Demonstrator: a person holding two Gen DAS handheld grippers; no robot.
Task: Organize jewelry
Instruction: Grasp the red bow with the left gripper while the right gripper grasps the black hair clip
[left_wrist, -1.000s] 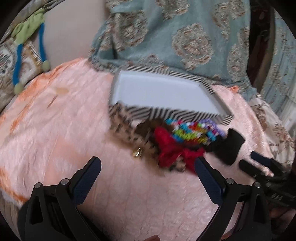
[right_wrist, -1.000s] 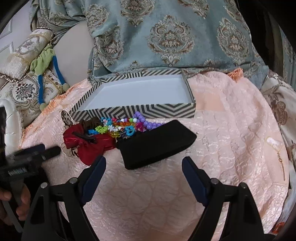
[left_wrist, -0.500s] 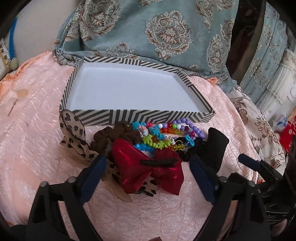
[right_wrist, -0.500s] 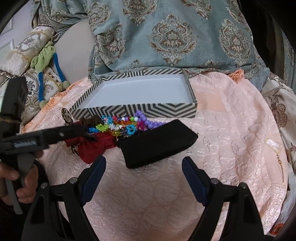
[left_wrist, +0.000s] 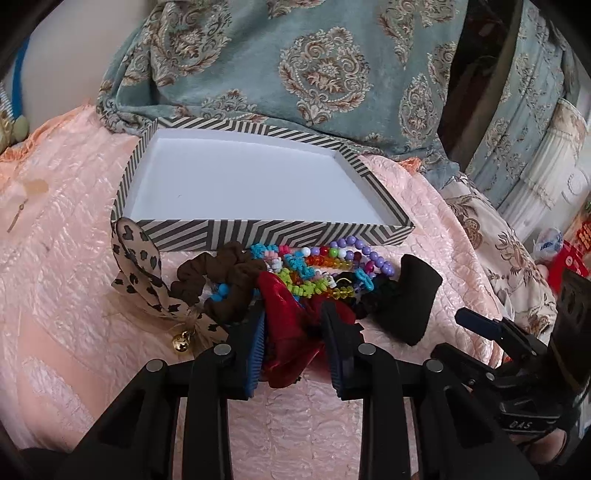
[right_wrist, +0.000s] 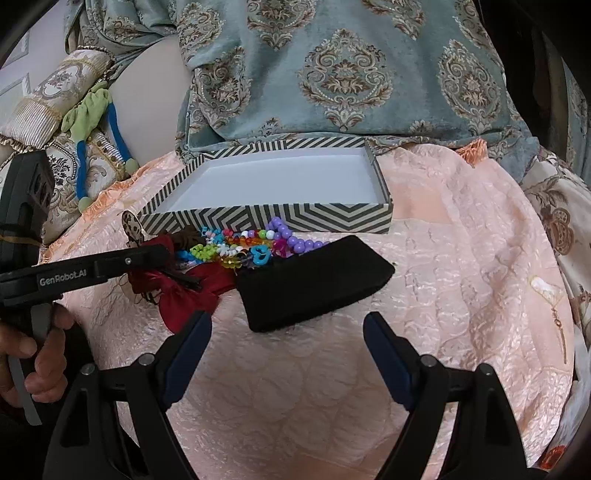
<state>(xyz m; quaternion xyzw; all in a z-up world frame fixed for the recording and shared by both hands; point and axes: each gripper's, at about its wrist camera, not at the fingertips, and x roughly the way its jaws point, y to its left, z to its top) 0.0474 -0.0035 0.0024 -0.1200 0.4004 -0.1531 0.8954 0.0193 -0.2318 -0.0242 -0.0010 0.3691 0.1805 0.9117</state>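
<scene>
Shiny red bow (left_wrist: 286, 332) is pinched by the left gripper (left_wrist: 293, 343), just before the striped box (left_wrist: 258, 236); the right gripper (right_wrist: 286, 332) is held spread near a black velvet pad (right_wrist: 314, 284).

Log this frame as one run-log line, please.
left gripper: shut on red bow | right gripper: open, idle | striped box: empty

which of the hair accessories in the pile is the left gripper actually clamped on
The red bow. The left gripper is closed on its shiny fabric, while the brown scrunchie and the leopard-print bow lie to its left, ungripped.
</scene>
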